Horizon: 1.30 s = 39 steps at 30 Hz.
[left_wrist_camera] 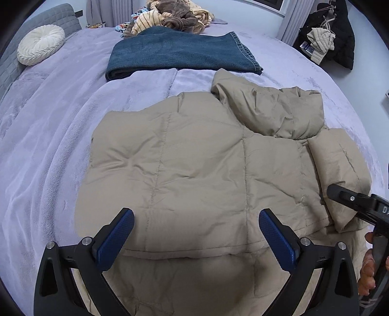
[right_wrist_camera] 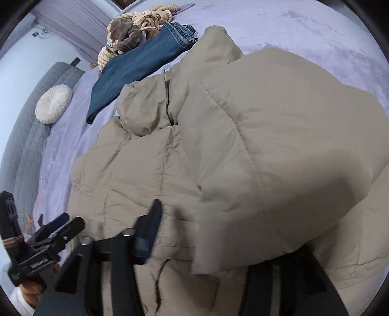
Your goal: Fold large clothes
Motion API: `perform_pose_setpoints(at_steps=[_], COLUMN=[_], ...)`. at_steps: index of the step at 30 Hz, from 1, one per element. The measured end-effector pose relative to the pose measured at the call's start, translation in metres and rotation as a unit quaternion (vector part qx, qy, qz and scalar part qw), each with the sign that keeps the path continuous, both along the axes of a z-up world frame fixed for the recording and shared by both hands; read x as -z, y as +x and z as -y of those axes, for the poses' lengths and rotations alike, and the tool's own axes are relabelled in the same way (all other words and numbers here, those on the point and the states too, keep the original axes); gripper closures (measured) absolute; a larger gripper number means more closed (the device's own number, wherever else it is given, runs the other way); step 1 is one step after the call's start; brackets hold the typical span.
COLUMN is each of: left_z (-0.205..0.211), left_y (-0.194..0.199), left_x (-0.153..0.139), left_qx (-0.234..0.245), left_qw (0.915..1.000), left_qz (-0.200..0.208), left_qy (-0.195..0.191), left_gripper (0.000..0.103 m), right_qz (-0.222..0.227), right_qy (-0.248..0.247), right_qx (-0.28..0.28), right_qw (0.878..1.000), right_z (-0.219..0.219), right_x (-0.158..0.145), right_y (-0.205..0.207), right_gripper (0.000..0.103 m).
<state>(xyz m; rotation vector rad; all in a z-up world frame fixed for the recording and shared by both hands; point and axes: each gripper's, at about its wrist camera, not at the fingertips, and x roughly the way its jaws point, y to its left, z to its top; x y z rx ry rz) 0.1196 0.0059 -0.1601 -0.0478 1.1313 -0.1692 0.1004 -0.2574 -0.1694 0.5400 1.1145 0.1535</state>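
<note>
Left gripper [left_wrist_camera: 196, 239]: black frame, blue textured pads [left_wrist_camera: 116, 240], silver screws.
Right gripper [left_wrist_camera: 350, 201]: black, white lettering.
Sleeve [right_wrist_camera: 17, 300]: white.

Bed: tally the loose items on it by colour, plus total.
Tan: 1, puffer jacket
Blue: 1, folded jeans
White: 1, round cushion
Brown and striped: 1, heap of clothes, pieces inside not countable
Total: 4

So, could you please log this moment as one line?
jacket: flat on bed | sleeve: folded over | left tongs: open | right tongs: open
</note>
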Motion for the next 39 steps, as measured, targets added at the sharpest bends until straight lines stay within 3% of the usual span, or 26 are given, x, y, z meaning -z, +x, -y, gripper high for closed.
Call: perform_pose_setpoints(at_steps=[5, 10, 11, 12, 14, 16, 20, 24, 26, 28, 30, 32, 36, 37, 38, 39], left_z=[-0.002, -0.018, -0.022, -0.025, -0.034, -0.044, -0.064, -0.078, -0.081, -0.077, -0.068, -0.056, -0.023, -0.015, -0.008, 0.001], left_y=[0.01, 0.015, 0.016, 0.016, 0.016, 0.016, 0.016, 0.017, 0.02, 0.021, 0.023, 0.026, 0.036, 0.039, 0.041, 0.043], left_x=[-0.007, -0.009, -0.01, -0.011, -0.012, -0.014, -0.015, -0.014, -0.01, -0.006, -0.005, -0.004, 0.01, 0.013, 0.017, 0.02], left_qx=[0.002, -0.004, -0.004, -0.005, -0.008, -0.012, -0.024, -0.035, -0.037, -0.034, -0.024, -0.006, 0.023, 0.029, 0.035, 0.041], left_qw=[0.9997, 0.9992, 0.9991, 0.9988, 0.9976, 0.9951, 0.987, 0.9752, 0.9669, 0.962, 0.9597, 0.9569, 0.9546, 0.9547, 0.9553, 0.9565], left_qz=[0.007, 0.008, 0.008, 0.008, 0.008, 0.005, 0.0, -0.011, -0.025, -0.037, -0.042, -0.047, -0.073, -0.076, -0.079, -0.081], left_qy=[-0.024, -0.039, -0.042, -0.049, -0.068, -0.098, -0.159, -0.218, -0.251, -0.268, -0.277, -0.286, -0.288, -0.286, -0.283, -0.277], left_gripper=[0.0, 0.0, 0.0, 0.0, 0.0, 0.0, 0.0, 0.0, 0.0, 0.0, 0.0, 0.0, 0.0, 0.0, 0.0, 0.0], right_qz=[0.031, 0.03, 0.035, 0.04, 0.051, 0.072, 0.098, 0.087, 0.067, 0.038, 0.028, 0.029, 0.026, 0.018, 0.01, -0.001], right_qy=[0.016, 0.073, 0.084, 0.086, 0.075, 0.055, -0.006, -0.062, -0.085, -0.093, -0.074, -0.06, -0.047, -0.046, -0.045, -0.05], right_qx=[0.087, 0.187, 0.194, 0.191, 0.166, 0.113, 0.0, -0.094, -0.128, -0.145, -0.147, -0.133, -0.066, -0.046, -0.028, -0.013], right_qw=[0.996, 0.979, 0.977, 0.977, 0.982, 0.99, 0.995, 0.99, 0.986, 0.984, 0.986, 0.989, 0.996, 0.998, 0.999, 0.999], right_z=[0.036, 0.086, 0.09, 0.089, 0.079, 0.052, -0.022, -0.093, -0.118, -0.127, -0.121, -0.101, -0.038, -0.02, -0.002, 0.014], right_x=[-0.026, -0.024, -0.024, -0.027, -0.037, -0.051, -0.068, -0.054, -0.04, -0.025, -0.021, -0.024, -0.025, -0.022, -0.018, -0.013], right_y=[-0.027, -0.032, -0.029, -0.024, -0.013, 0.0, 0.019, 0.025, 0.024, 0.022, 0.012, -0.002, -0.036, -0.046, -0.056, -0.065], right_gripper=[0.032, 0.032, 0.038, 0.057, 0.084, 0.088, 0.089, 0.088, 0.083, 0.067, 0.051, 0.044, 0.044, 0.044, 0.052, 0.07])
